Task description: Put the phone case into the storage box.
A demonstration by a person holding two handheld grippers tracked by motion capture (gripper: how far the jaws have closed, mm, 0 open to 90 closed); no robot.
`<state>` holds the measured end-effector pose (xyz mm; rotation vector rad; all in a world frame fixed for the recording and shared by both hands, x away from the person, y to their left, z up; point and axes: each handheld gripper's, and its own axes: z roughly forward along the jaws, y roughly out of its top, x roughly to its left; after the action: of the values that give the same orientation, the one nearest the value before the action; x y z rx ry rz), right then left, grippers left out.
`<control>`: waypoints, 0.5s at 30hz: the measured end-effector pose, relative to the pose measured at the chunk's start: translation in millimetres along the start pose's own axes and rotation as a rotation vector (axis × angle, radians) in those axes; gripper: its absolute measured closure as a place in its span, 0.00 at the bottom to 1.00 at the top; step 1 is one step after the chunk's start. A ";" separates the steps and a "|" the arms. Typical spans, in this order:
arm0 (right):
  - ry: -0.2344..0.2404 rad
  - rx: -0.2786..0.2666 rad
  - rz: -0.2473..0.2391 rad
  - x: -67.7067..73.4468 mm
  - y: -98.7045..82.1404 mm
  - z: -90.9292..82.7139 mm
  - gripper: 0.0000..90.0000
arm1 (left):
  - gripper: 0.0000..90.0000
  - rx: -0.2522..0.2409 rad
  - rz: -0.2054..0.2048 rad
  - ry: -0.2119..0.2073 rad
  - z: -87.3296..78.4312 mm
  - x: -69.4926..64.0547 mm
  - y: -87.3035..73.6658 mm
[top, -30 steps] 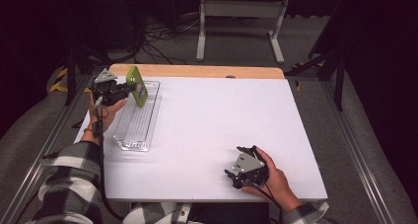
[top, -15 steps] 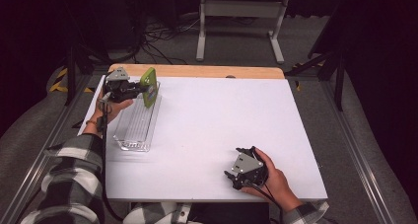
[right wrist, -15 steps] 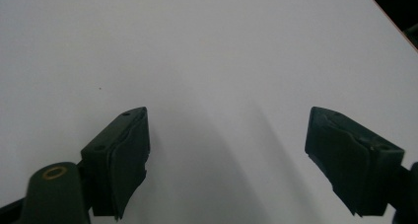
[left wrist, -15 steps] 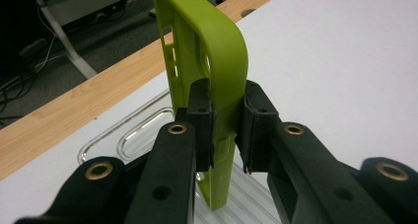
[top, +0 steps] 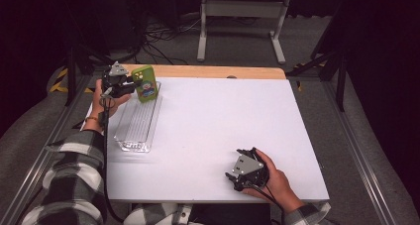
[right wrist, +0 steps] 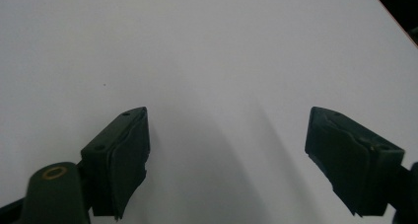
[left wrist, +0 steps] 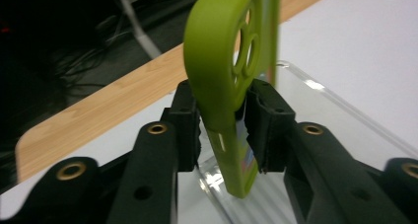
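Observation:
A lime-green phone (top: 144,84) stands nearly upright at the far end of a clear plastic tray (top: 133,145), its lower end down inside the tray (left wrist: 345,110). My left gripper (top: 132,87) reaches it from the left. In the left gripper view the phone (left wrist: 222,61) sits between the jaws of my left gripper (left wrist: 222,128). Those jaws have just been opening, and thin gaps show beside the pads. My right gripper (top: 232,178) rests on the white table near the front edge. In its own view my right gripper (right wrist: 226,150) is open wide with nothing between its jaws.
The white table (top: 223,116) has a wooden strip (top: 218,72) along its far edge. Beyond it are a white stand's legs (top: 240,9) and cables on the dark floor. Metal rails (top: 44,150) run along both sides of the table.
My left gripper carried the phone slightly right over the tray's far end and turned it, so its decorated face now shows from above. The right gripper has not moved.

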<state>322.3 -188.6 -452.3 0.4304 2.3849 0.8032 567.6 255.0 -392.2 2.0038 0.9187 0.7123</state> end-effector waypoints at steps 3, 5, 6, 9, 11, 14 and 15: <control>-0.001 -0.002 0.004 -0.3 0.3 -0.4 0.20 | 0.70 -0.007 -0.017 0.035 2.1 1.1 -1.5; -0.001 -0.002 0.003 -0.4 0.5 -0.3 0.20 | 0.68 -0.014 -0.022 0.061 3.8 1.4 -2.0; -0.001 -0.002 0.002 -0.4 0.4 -0.1 0.20 | 0.68 -0.017 -0.019 0.078 5.1 1.7 -2.0; -0.002 -0.001 0.001 -0.3 0.2 0.3 0.20 | 0.69 -0.027 -0.026 0.094 7.6 0.8 -2.3; -0.003 -0.001 0.002 -0.2 0.1 -0.4 0.20 | 0.69 -0.032 -0.035 0.095 9.4 -1.0 -1.8; -0.004 -0.002 0.005 -0.3 -0.1 -0.7 0.20 | 0.68 -0.026 -0.026 0.109 12.5 -4.2 0.1; -0.002 -0.002 0.006 -0.6 -0.2 -0.8 0.20 | 0.68 -0.028 -0.024 0.107 13.2 -5.1 0.8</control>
<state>322.2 -189.4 -451.7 0.4378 2.3817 0.8069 574.6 245.0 -399.2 1.9422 0.9876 0.8212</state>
